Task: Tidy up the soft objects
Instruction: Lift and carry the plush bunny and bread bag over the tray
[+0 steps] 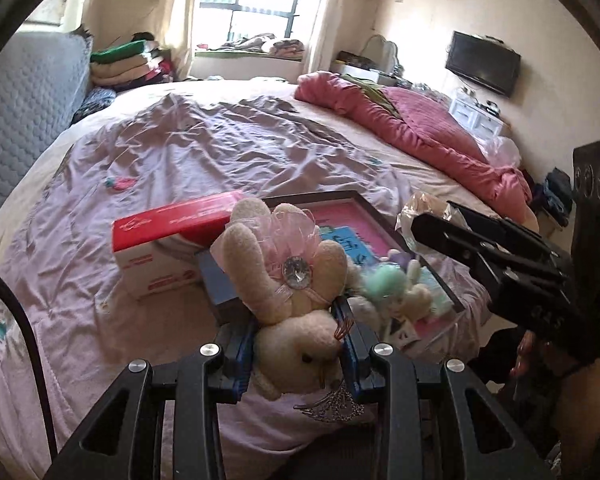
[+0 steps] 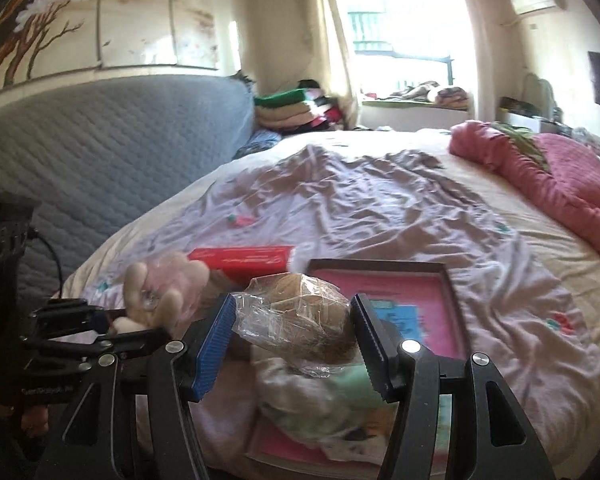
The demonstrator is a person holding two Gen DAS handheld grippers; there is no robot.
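The left gripper (image 1: 300, 344) is clamping a cream plush bunny (image 1: 288, 280), its blue-padded fingers (image 1: 242, 354) pressing in on either side of the toy's head, so the jaws are standing fairly narrow around it. The bunny is hanging head toward the camera, its ears and pink frill with a clear gem pointing away from the claw, and a small silver tiara (image 1: 332, 404) is dangling below the head. Just beyond the claw's tips a red and white box (image 1: 160, 248) is lying on the lilac bedsheet (image 1: 180, 152), a little to the left, and a dark-framed pink tray (image 1: 364, 232) is sitting ahead to the right, with small pastel plush toys (image 1: 396, 288) lying at its near edge. The right gripper (image 2: 294, 320) is holding a brownish object wrapped in crinkled clear plastic (image 2: 296, 312); the blue pad (image 2: 216, 344) on one side and the black toothed pad on the other are pressing the wrap, the jaws standing at a middling width. Under this claw the pale green and cream plush toys (image 2: 328, 404) are lying blurred, and the pink tray (image 2: 400, 280) is reaching ahead and to the right. To the far right of both claws a pink quilt (image 1: 420, 132) is lying bunched along the bed.
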